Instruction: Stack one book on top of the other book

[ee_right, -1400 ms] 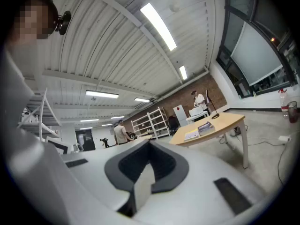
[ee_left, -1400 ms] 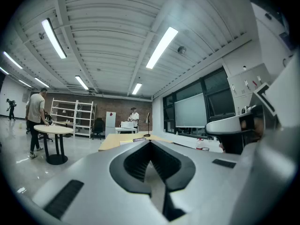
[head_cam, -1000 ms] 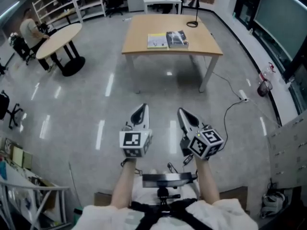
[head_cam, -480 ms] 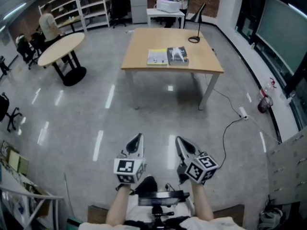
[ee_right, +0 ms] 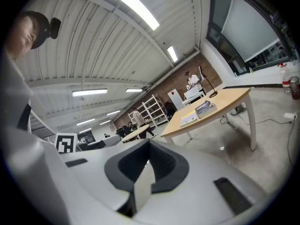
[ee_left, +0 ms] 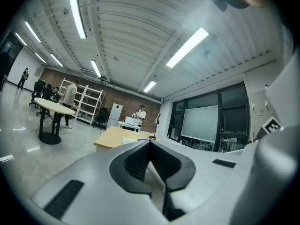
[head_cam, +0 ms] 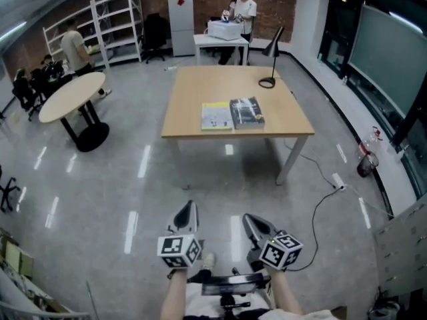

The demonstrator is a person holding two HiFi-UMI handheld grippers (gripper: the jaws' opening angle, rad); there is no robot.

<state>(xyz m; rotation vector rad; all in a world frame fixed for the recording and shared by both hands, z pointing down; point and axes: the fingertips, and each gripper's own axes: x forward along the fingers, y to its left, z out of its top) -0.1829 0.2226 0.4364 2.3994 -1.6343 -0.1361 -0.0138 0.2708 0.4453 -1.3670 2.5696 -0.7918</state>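
Note:
Two books lie side by side on the wooden table [head_cam: 200, 89], far ahead of me: a pale yellow-white book [head_cam: 217, 116] on the left and a dark book [head_cam: 247, 112] on the right. They touch or nearly touch along one edge. The right gripper view shows the dark book [ee_right: 205, 108] and the pale book [ee_right: 189, 117] on the table [ee_right: 225, 99] in the distance. My left gripper [head_cam: 189, 208] and right gripper [head_cam: 249, 221] hang low over the floor, well short of the table. Both are shut with nothing in them, as seen at the left gripper [ee_left: 150, 142] and the right gripper [ee_right: 149, 145].
A black desk lamp [head_cam: 269, 80] stands at the table's far right corner. A round table [head_cam: 70, 97] is at the left, with white shelves [head_cam: 100, 22] and people behind it. A person stands at a white table [head_cam: 220, 40] at the back. A cable with a socket strip [head_cam: 337, 181] lies on the floor at the right.
Both grippers have sunk toward the bottom of the head view, still shut. The view has lifted: the table with the books sits lower in the picture and more of the back wall shows.

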